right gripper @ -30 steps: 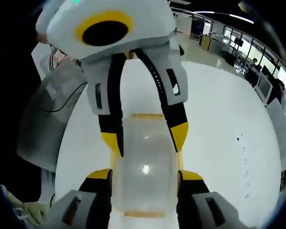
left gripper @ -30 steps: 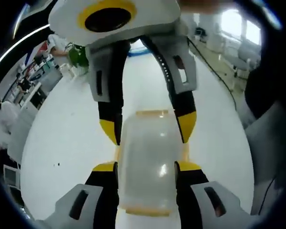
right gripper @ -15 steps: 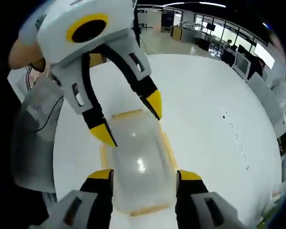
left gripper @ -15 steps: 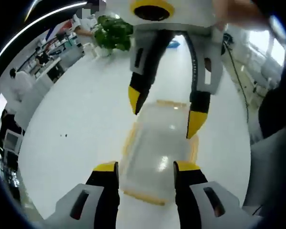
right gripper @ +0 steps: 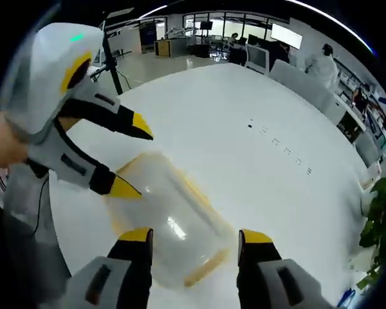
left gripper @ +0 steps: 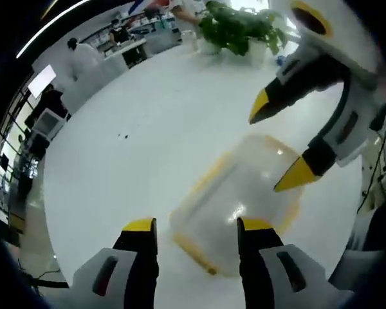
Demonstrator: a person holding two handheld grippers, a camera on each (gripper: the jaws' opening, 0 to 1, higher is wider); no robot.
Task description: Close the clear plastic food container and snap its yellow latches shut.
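The clear container [left gripper: 235, 203] [right gripper: 170, 222] with yellow latches [left gripper: 193, 248] lies on the white table [left gripper: 148, 141], lid on. Left gripper [left gripper: 196, 228] [right gripper: 132, 158] and right gripper [right gripper: 196, 238] [left gripper: 276, 145] are above it, both with jaws apart, holding nothing.

We cannot make out whether the latches on the blurred container [left gripper: 235, 199] are snapped. The left tongs [left gripper: 196, 226] hide its near corner, and the small dark specks [right gripper: 280, 145] on the bench [right gripper: 244, 116] stay unreadable.
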